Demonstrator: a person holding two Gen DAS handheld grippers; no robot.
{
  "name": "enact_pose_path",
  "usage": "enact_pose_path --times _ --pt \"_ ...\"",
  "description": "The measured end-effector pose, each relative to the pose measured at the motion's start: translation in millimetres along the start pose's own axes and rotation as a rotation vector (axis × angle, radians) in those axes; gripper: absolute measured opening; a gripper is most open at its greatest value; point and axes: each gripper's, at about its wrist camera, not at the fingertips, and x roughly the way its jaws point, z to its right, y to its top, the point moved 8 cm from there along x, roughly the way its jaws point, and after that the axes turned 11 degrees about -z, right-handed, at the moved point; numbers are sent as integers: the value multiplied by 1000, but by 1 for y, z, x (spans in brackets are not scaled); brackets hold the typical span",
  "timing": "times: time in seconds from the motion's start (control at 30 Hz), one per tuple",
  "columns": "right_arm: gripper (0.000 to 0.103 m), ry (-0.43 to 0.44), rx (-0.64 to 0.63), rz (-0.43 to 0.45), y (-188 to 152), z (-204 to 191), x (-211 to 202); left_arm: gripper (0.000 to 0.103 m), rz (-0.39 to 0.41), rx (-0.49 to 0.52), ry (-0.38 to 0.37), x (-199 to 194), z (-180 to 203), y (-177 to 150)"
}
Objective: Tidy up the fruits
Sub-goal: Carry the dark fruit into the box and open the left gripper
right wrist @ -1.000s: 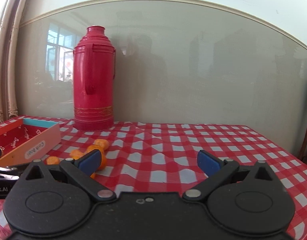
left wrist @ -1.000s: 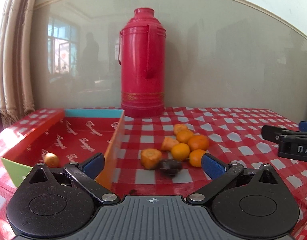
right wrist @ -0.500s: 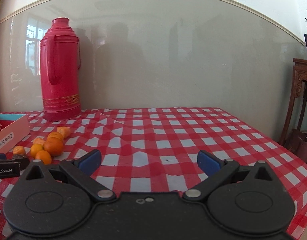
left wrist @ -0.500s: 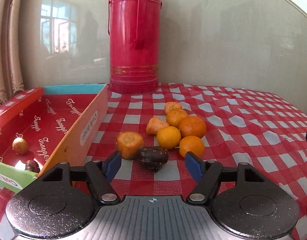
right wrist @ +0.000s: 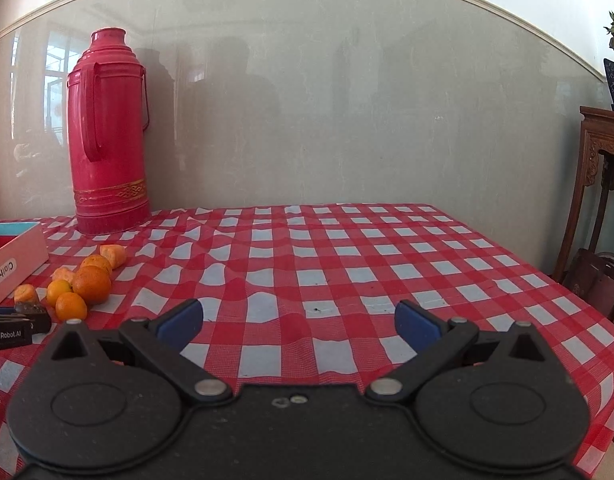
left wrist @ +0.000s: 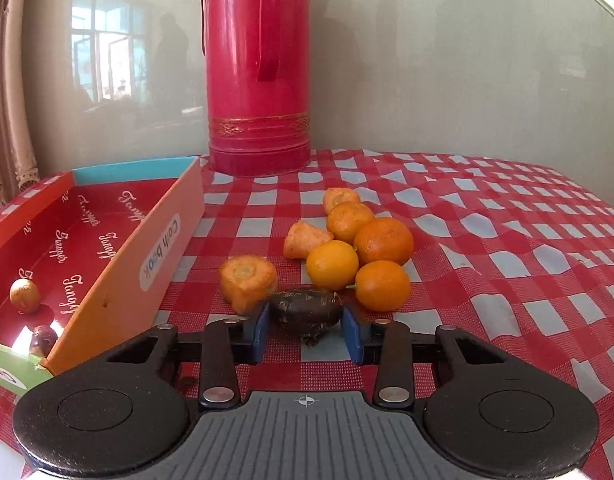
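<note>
Fruit (left wrist: 305, 307), dark, apparently lying crosswise, sits between closing left tool (left wrist: 305, 330) pads; right tool (right wrist: 299, 320) gapes empty.

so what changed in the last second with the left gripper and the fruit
The left gripper moved in toward the pile and its jaws are closing around the dark fruit, pads at its sides. The right gripper stayed open and empty. The oranges and box stayed put.

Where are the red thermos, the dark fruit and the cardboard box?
red thermos (left wrist: 259, 80), left wrist view, body beside the handle
dark fruit (left wrist: 305, 306), left wrist view, top
cardboard box (left wrist: 147, 256), left wrist view, orange side wall
</note>
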Motion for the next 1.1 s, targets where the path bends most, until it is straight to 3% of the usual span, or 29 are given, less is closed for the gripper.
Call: enact_pose_path --times 0.3,0.57,0.83,1.1 --pt "97 13 -13 -10 -1 -11 0 39 39 8 -3 -19 -7 2" --pt "97 43 -19 -19 1 -30 1 39 130 28 20 -52 -22 12" --pt "97 96 -54 -9 5 -65 -5 39 177 -55 138 -62 -93 14" --pt "97 186 -53 -21 10 -106 -2 39 137 -147 208 -57 -156 5"
